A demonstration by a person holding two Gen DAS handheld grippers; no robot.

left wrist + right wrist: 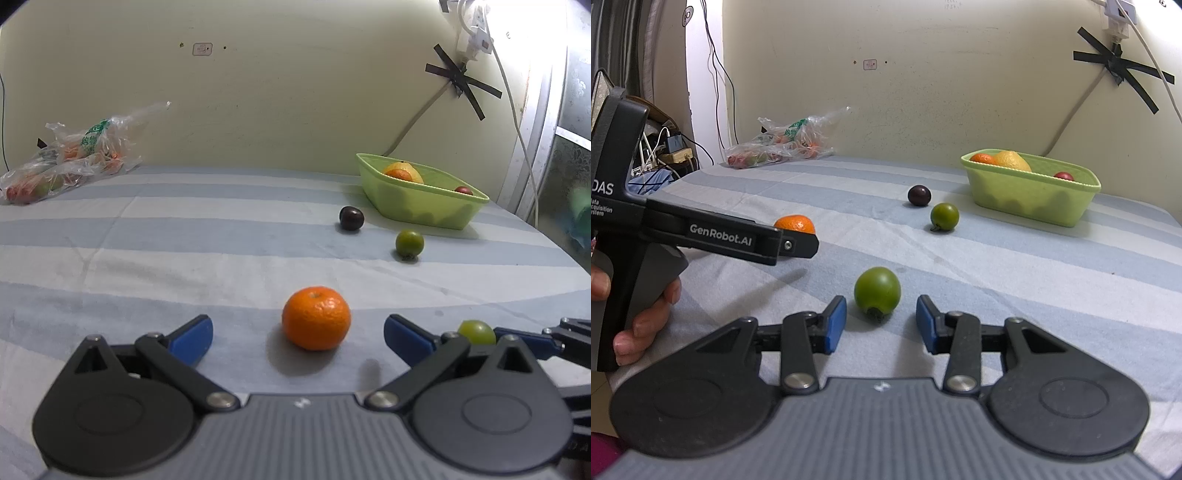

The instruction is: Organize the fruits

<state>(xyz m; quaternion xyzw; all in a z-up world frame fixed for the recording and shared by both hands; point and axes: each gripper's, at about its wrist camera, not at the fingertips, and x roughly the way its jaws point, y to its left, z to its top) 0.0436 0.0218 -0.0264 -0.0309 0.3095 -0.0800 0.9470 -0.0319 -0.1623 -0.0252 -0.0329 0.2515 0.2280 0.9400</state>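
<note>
An orange mandarin (316, 317) lies on the striped cloth just ahead of my open left gripper (298, 338), between its blue pads, untouched. A green fruit (877, 291) lies just ahead of my open right gripper (881, 326), between its pads. It also shows in the left wrist view (476, 332). Farther off lie a dark plum (351, 218) and a second green fruit (409, 242). A green basket (424, 206) at the back right holds a lemon, an orange and a red fruit. The left gripper (798, 243) partly hides the mandarin (795, 223) in the right wrist view.
A clear plastic bag (70, 158) with more fruit lies at the back left by the wall. Cables (517, 110) hang on the wall behind the basket. The table edge curves off at the right (576, 266). Clutter and wires (665, 155) stand left of the table.
</note>
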